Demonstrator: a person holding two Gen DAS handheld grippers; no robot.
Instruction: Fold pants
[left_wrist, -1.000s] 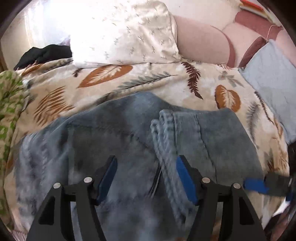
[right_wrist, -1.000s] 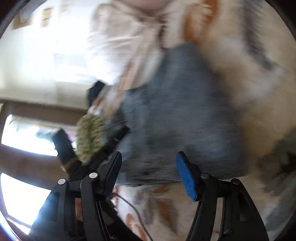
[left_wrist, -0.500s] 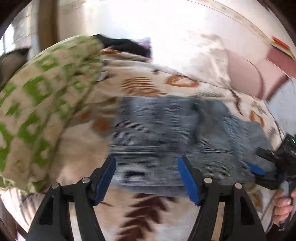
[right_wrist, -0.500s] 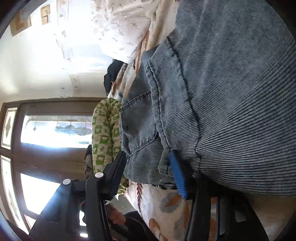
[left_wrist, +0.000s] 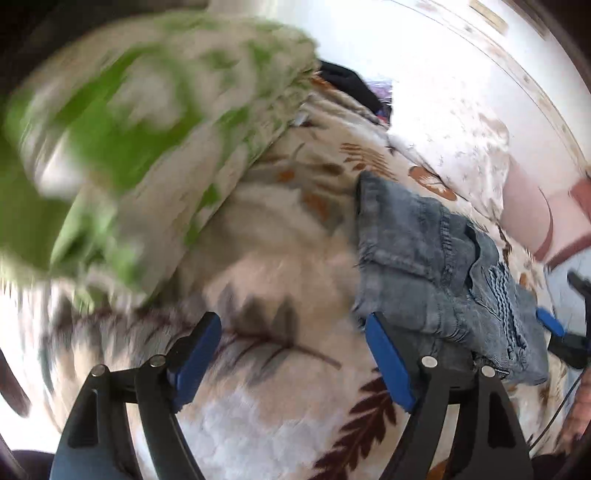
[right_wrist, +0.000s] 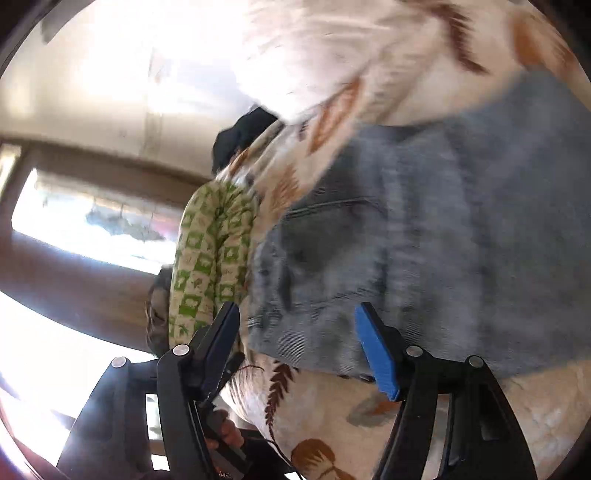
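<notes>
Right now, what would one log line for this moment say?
left tool: open, empty | right tool: open, empty | jeans: folded on blanket, not gripped

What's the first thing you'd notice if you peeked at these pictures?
The folded blue denim pants catch the eye first, lying on the cream leaf-print blanket, right of centre in the left wrist view. Next comes the blurry green-and-white patterned quilt bulging up at the left. Both the left gripper and the right gripper have their jaws open, holding nothing.
</notes>
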